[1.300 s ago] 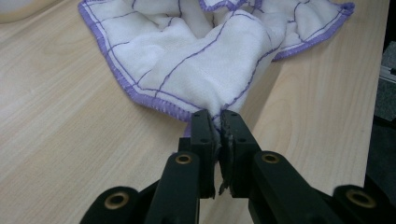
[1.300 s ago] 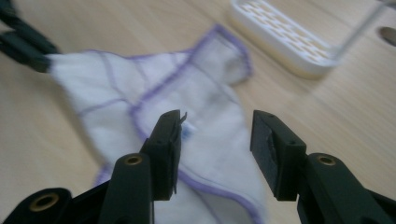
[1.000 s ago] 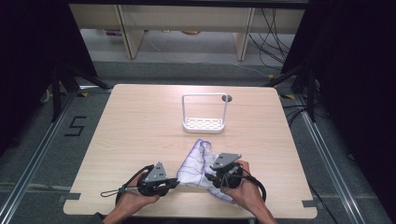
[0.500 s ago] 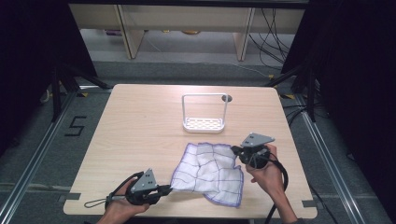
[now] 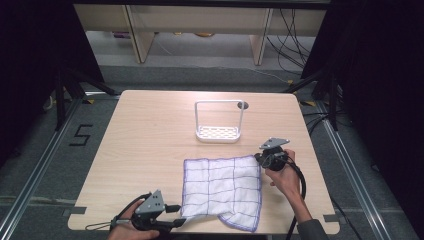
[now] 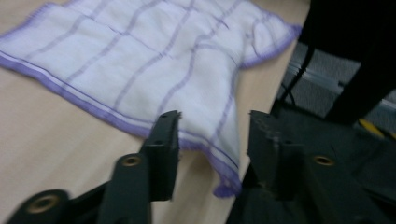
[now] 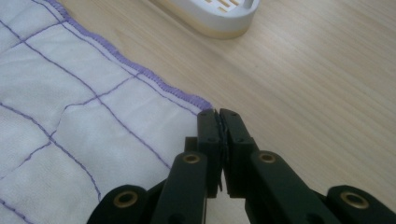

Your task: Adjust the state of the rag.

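Cloth spread flat: the white dishcloth with purple grid lines point(image 5: 223, 187) lies on the pale wooden table point(image 5: 150, 130), its near corner draping over the edge. Your right gripper point(image 7: 219, 114) is clamped on the far corner; the jaws of your left gripper point(image 6: 212, 133) have just been opening, clear of the hem. Pull further right and the freed side may slide off or wrinkle.

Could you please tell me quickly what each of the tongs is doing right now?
Left tongs: open, jaws just opened, cloth corner lying loose between them.
Right tongs: shut on the cloth's far corner.
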The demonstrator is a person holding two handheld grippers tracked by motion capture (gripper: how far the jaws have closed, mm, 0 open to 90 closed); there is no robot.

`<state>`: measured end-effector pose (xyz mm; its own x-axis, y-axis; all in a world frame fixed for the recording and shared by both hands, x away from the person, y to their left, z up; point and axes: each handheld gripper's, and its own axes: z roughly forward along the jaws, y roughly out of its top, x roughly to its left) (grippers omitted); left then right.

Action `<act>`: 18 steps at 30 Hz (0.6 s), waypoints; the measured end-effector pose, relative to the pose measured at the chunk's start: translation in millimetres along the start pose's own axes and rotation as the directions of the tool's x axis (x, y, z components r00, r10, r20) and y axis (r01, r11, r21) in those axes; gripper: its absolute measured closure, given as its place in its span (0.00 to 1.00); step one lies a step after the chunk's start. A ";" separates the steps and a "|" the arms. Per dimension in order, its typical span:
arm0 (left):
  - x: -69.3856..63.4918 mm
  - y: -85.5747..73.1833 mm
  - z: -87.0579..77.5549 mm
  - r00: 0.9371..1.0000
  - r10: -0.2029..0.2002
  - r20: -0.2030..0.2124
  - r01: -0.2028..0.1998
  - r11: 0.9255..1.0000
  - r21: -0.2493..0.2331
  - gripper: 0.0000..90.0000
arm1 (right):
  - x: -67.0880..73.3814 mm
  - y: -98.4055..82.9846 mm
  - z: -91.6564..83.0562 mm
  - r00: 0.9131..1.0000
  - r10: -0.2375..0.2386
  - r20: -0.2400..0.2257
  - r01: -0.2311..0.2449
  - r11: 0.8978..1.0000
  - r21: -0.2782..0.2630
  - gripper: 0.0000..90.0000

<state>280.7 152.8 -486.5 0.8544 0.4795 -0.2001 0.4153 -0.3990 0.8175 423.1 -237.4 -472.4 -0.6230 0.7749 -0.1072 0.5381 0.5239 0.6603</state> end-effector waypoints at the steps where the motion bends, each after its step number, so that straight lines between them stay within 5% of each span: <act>1: 5.5 2.9 -0.5 1.000 -0.010 0.003 0.010 1.000 -0.007 0.52 | -0.6 0.7 0.9 1.000 -0.015 0.002 0.015 1.000 -0.010 0.97; 4: 31.2 16.4 4.1 0.993 -0.012 -0.121 0.011 1.000 -0.011 0.51 | 0.9 1.9 2.2 1.000 -0.023 0.003 0.023 1.000 0.000 0.96; 7: 61.8 29.6 17.3 0.981 -0.011 -0.195 0.015 1.000 0.016 0.51 | 1.8 1.5 3.6 1.000 -0.014 0.003 0.014 1.000 0.007 0.96; 10: 86.3 41.0 35.1 0.970 -0.004 -0.243 0.021 0.998 0.067 0.47 | -0.7 0.9 3.8 1.000 -0.027 0.008 0.027 1.000 0.004 0.96; 13: 102.4 49.8 50.0 0.966 -0.001 -0.259 0.028 0.995 0.098 0.42 | -0.6 0.0 4.9 1.000 -0.022 0.003 0.022 1.000 0.008 0.96; 18: 115.8 58.1 70.4 0.956 0.008 -0.294 0.036 0.989 0.145 0.41 | 1.8 -0.1 7.0 1.000 -0.015 -0.003 0.015 1.000 0.015 0.91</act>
<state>425.7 130.2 -500.2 0.7285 0.6845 -0.0259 0.4866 -0.4905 0.7230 425.9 -233.6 -477.8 -0.6326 0.7659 -0.1151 0.5372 0.5410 0.6471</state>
